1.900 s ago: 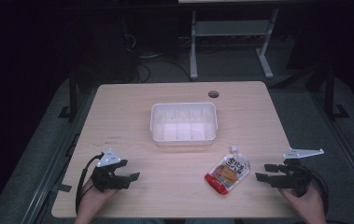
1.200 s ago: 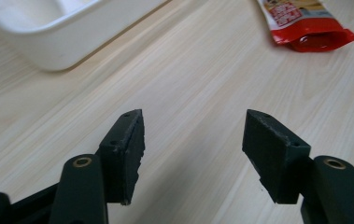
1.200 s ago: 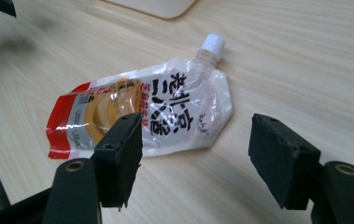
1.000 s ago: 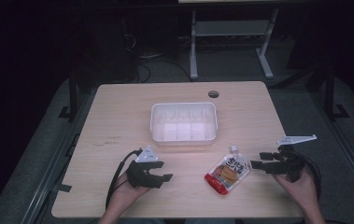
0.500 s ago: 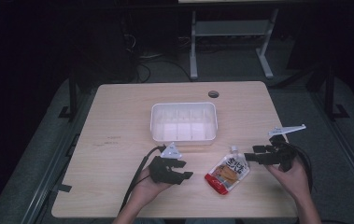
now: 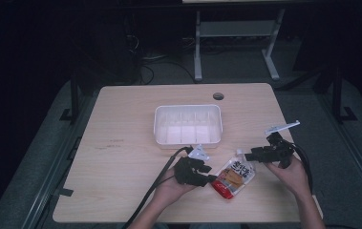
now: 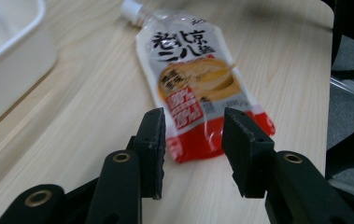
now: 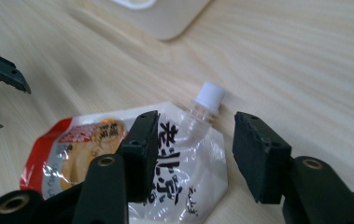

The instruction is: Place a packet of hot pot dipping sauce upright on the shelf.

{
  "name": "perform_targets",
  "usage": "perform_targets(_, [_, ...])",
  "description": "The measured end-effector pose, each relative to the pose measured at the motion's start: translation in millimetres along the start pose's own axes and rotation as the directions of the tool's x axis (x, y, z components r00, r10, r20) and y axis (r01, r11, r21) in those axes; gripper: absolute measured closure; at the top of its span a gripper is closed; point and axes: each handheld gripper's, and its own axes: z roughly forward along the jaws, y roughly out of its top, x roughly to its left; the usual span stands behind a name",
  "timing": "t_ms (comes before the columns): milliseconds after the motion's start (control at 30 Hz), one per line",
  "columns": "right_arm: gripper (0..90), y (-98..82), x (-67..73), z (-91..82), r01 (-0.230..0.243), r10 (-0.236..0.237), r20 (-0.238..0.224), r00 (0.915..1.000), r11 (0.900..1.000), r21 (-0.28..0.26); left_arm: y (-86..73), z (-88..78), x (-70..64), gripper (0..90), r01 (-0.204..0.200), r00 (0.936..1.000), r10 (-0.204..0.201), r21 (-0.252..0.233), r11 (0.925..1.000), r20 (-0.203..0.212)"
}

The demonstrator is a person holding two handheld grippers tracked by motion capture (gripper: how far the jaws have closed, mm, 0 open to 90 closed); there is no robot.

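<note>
A spouted food pouch [image 6: 235, 177], clear at the top with a red bottom and a white cap [image 8: 210, 97], lies flat on the wooden table [image 6: 121, 143]. My left gripper [image 6: 211, 176] sits at the pouch's red bottom end. Its jaws have just been closing, and the pouch edge [image 7: 193, 70] lies just ahead of the tips, unpressed. My right gripper [image 6: 252, 155] hovers at the cap end. Its jaws have also just been closing, and they stand apart over the pouch's spout corner [image 8: 188, 158] without pressing it.
A white, shallow plastic tray [image 6: 188, 124] stands behind the pouch at the table's middle, and its corner [image 8: 165, 18] is close to the cap. A round cable hole [image 6: 218, 96] sits near the far edge. Cables trail from both grippers toward the front edge.
Both hands have moved inward to the pouch, the left gripper rightward and the right gripper leftward. Both pairs of jaws stand narrower than before.
</note>
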Motion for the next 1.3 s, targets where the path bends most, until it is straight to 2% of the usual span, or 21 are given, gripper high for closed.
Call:
perform_targets(33, [50.8,0.0,0.0,0.0,0.0,0.0,0.0,1.0,1.0,0.0,0.0,0.0,0.0,60.6,0.0,1.0,0.0,0.0,1.0,0.0])
perform_targets(133, [54.0,-2.0,-3.3,2.0,-0.007,0.007,0.009,0.9999,1.0,0.023,6.4,16.8,-4.5,63.3,-0.011,0.9999,0.011,0.038,0.9992,0.006])
perform_targets(300, [56.9,-4.3,-6.9,1.8,-0.018,0.017,0.017,0.9997,0.999,0.03,10.4,29.7,-8.7,67.7,-0.021,0.9998,0.02,0.067,0.9975,0.006])
perform_targets(333, [58.9,-5.5,-8.8,3.2,-0.026,0.025,0.017,0.9995,0.999,0.04,11.3,35.9,-8.9,68.4,-0.017,0.9998,0.017,0.09,0.9958,0.001])
perform_targets(433, [60.4,-7.1,-10.7,5.1,-0.031,0.031,0.011,0.9995,0.999,0.043,11.6,39.6,-7.9,69.2,-0.008,0.9999,0.007,0.097,0.9952,0.009])
perform_targets(633, [61.0,-11.4,-17.1,9.5,-0.056,0.056,-0.007,0.9984,0.997,0.051,12.9,43.4,-7.0,71.2,-0.003,1.0,0.003,0.127,0.9919,0.001])
perform_targets(900, [60.9,-12.3,-17.7,15.2,-0.056,0.058,-0.021,0.9981,0.996,0.067,13.1,47.7,-7.0,74.5,0.0,1.0,0.001,0.171,0.9853,-0.008])
perform_targets(1200, [61.2,-14.8,-21.3,20.1,-0.073,0.079,-0.073,0.9942,0.994,0.075,12.5,50.2,-8.2,75.1,-0.005,0.9998,0.009,0.181,0.9835,-0.02])
perform_targets(1233, [62.1,-15.0,-21.5,20.7,-0.079,0.086,-0.091,0.9921,0.994,0.076,12.5,50.2,-8.2,75.1,-0.006,0.9997,0.01,0.182,0.9832,-0.021])
perform_targets(1300, [62.2,-15.0,-21.3,20.7,-0.078,0.084,-0.091,0.9923,0.994,0.077,12.4,50.4,-8.4,75.1,-0.007,0.9997,0.012,0.184,0.9829,-0.022])
